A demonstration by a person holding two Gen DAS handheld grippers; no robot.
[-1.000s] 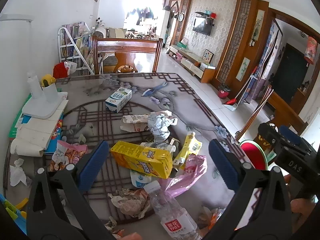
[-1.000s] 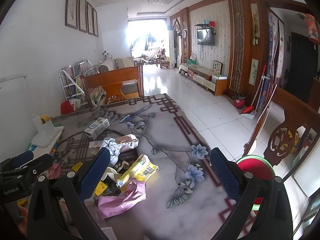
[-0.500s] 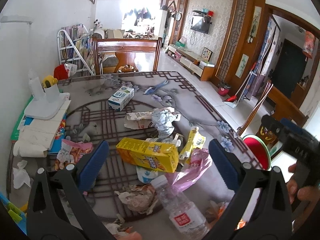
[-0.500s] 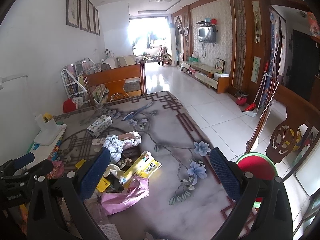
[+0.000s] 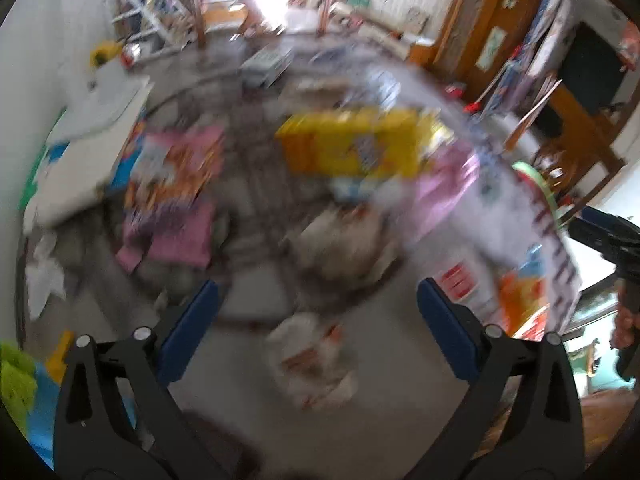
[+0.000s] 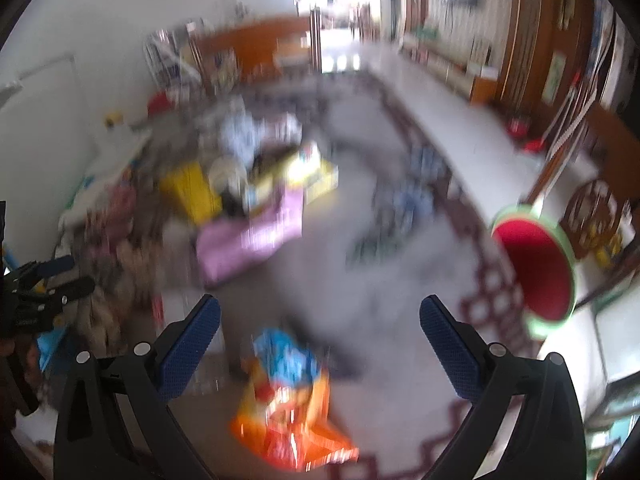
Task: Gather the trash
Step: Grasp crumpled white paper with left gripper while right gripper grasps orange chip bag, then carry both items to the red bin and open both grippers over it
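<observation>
Left wrist view, heavily blurred: left gripper [image 5: 318,310] with fingers spread wide, gripping nothing, above the worktop [image 5: 248,364]. Crumpled wrapper [image 5: 314,360] lying just beyond and between the fingers; yellow box [image 5: 352,148] farther off, pink bag [image 5: 440,188] to its right.

Right wrist view, also blurred: right gripper [image 6: 320,326] with fingers likewise apart and empty. Orange snack packet [image 6: 288,412] on the near worktop between them. Red bin [image 6: 536,272] off the right edge.

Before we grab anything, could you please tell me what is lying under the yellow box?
The yellow box rests on a pink bag and something pale blue. The blur and the box hide everything else beneath.
</observation>
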